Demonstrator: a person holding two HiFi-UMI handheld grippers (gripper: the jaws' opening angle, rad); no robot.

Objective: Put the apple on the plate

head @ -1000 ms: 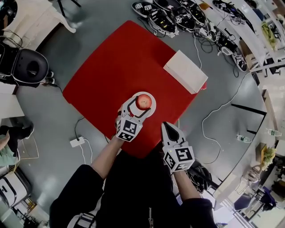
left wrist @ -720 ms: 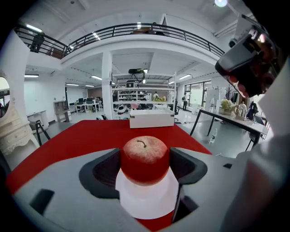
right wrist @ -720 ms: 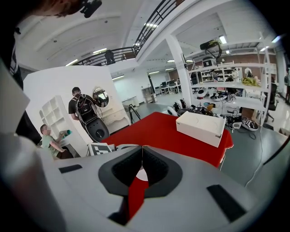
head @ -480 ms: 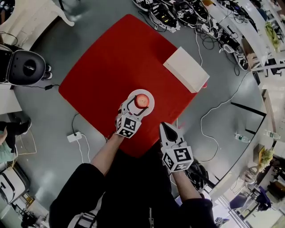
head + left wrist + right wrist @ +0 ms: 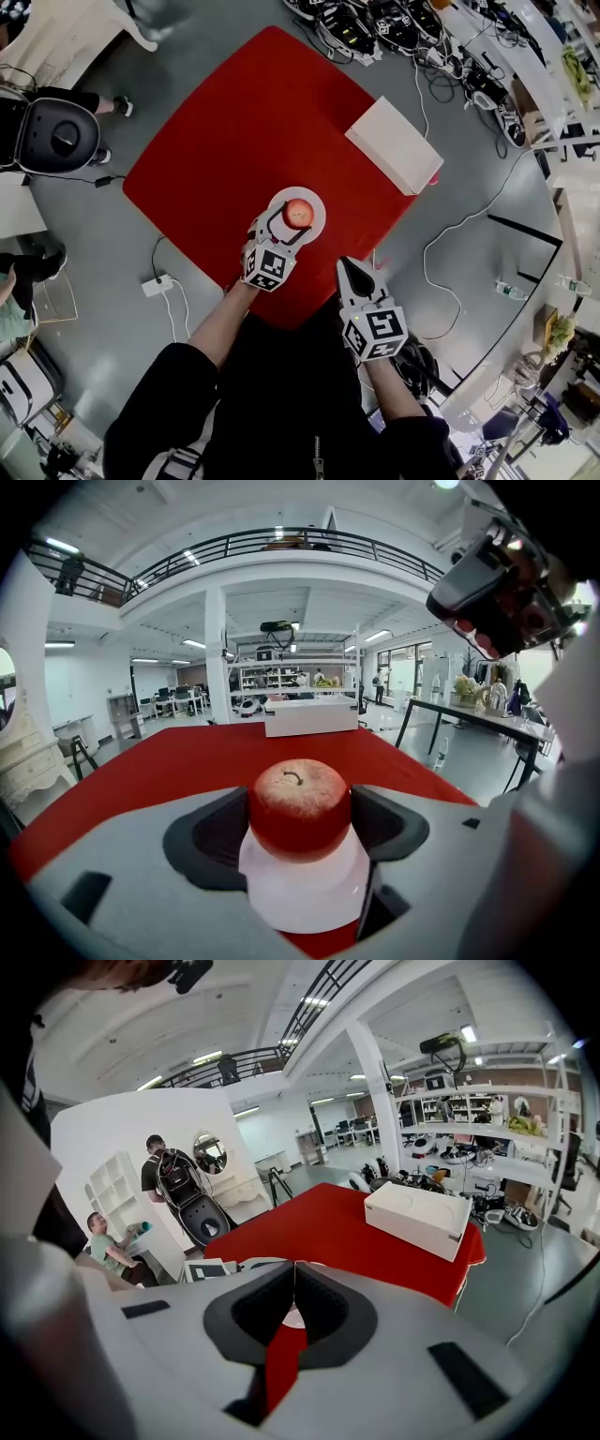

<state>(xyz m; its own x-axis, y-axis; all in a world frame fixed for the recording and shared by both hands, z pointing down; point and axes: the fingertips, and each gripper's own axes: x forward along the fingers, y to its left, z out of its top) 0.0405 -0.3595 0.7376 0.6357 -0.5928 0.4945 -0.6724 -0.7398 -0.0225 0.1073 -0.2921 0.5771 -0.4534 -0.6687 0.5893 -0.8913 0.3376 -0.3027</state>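
Observation:
A red apple (image 5: 299, 213) (image 5: 299, 808) is held between the pads of my left gripper (image 5: 292, 223) (image 5: 300, 819), which is shut on its sides. The apple sits low over the middle of a small white plate (image 5: 320, 200) (image 5: 305, 899), near the front edge of the red table (image 5: 234, 141). Whether it rests on the plate I cannot tell. My right gripper (image 5: 355, 268) (image 5: 294, 1283) hangs off the table's front corner, shut, with its tips touching and nothing in it.
A white box (image 5: 394, 145) (image 5: 417, 1213) lies at the table's right edge. A black chair (image 5: 61, 136) stands left of the table, and a power strip (image 5: 157, 286) lies on the floor. Spare grippers and cables (image 5: 366, 23) lie beyond the far corner. Two people (image 5: 173, 1180) are at the far left.
My left gripper has sunk with the apple, bringing it down close onto the plate. The right gripper has stayed where it was.

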